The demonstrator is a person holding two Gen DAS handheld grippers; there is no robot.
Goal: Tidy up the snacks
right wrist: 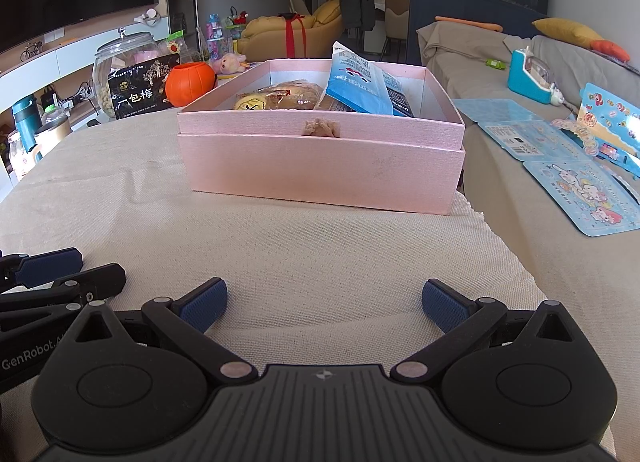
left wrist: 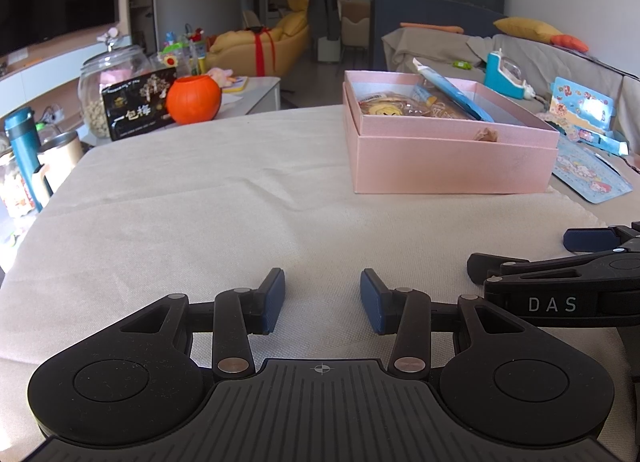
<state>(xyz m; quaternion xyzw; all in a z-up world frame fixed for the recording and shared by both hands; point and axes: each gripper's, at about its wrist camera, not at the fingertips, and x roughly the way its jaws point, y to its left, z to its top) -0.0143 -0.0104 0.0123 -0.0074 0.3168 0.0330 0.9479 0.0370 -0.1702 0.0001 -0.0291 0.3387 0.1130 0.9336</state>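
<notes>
Living rm w/ sofa (right wrist: 500, 61) at right, TV wall left; beige cloth-covered table (right wrist: 300, 262) fills the foreground. Side table beyond holds a glass jar (left wrist: 108, 85), a black plum-snack box (left wrist: 138, 107) and an orange pumpkin tub (left wrist: 193, 98).

Pink box (right wrist: 320, 169) sits on the cloth toward the far right edge, nested in its own lid, open on top. Looks like stiff card, prob light; if it needs shifting, take it by a side wall, not the thin rim.

Inside the box: blue snack bag (right wrist: 366, 87) leaning up against the back, w/ wrapped buns (right wrist: 280, 99) lying beside it at left. Bag is crinkly film, likely light and slippery, contents prob crushable, so pinch the sealed top edge. Buns are soft, squash easily; grip the wrapper end, gentle.

Blue sticker cards (right wrist: 576, 197) lie on the sofa, apart from the box; not snacks as far as I can tell.

Left gripper (left wrist: 322, 300): fingers part-spread, nothing btwn them, hanging over bare cloth.

Right gripper (right wrist: 325, 304): fingers spread wider, empty too, touching nothing, near the table's front, well short of the box.
</notes>
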